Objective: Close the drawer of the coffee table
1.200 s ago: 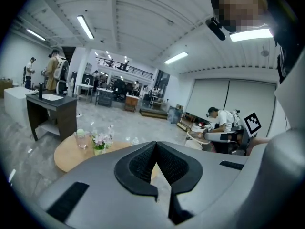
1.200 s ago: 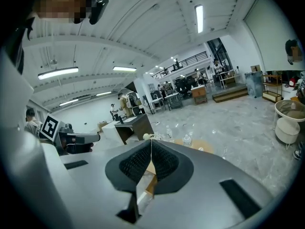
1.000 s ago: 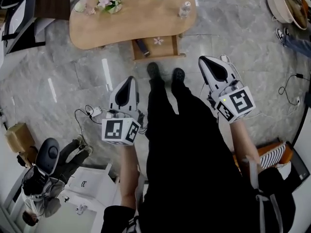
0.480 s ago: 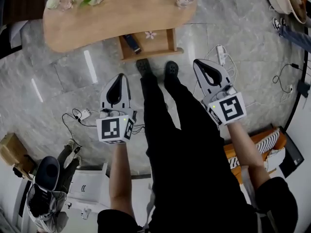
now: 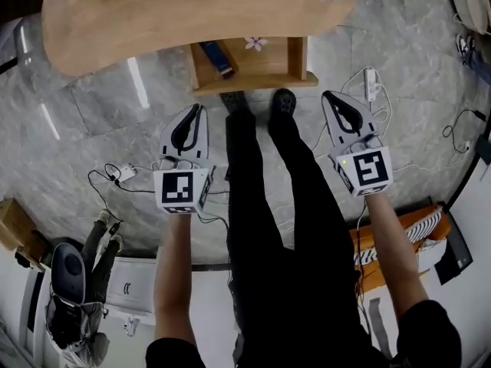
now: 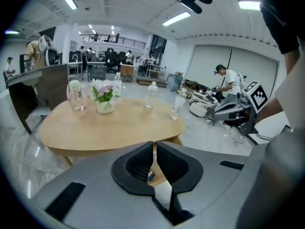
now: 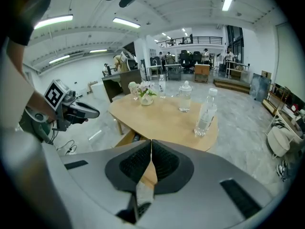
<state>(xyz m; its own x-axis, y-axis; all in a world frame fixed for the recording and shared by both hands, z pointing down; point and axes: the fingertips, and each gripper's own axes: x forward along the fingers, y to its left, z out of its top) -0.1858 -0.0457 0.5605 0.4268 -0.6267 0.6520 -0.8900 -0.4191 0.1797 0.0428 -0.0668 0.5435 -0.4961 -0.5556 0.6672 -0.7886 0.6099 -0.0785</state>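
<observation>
Facing: the person stands before the coffee table (image 5: 153, 21), whose wooden top runs across the top of the head view; black shoes (image 5: 283, 100) sit just short of the drawer.
Drawer: the drawer (image 5: 265, 66) is open, pulled out from under the table top at top centre, its front edge nearest the shoes.
Drawer contents: a dark blue flat object (image 5: 217, 58) lies in the left part; a small pink flower (image 5: 255, 43) lies near the back.
Left gripper: the left gripper (image 5: 198, 110) is left of centre over the grey marble floor (image 5: 92, 129), tip aimed up-frame at the table, clear of the drawer. Its own view shows the jaws pressed together with nothing between them.
Right gripper: the right gripper (image 5: 330, 98) is right of centre, just right of the shoes, also clear of the drawer. Jaws together and empty.
Table top: a vase of flowers (image 6: 104, 99) and a clear bottle (image 7: 205, 112).
Floor, upper right: a white power strip (image 5: 371, 79) with cables.
</observation>
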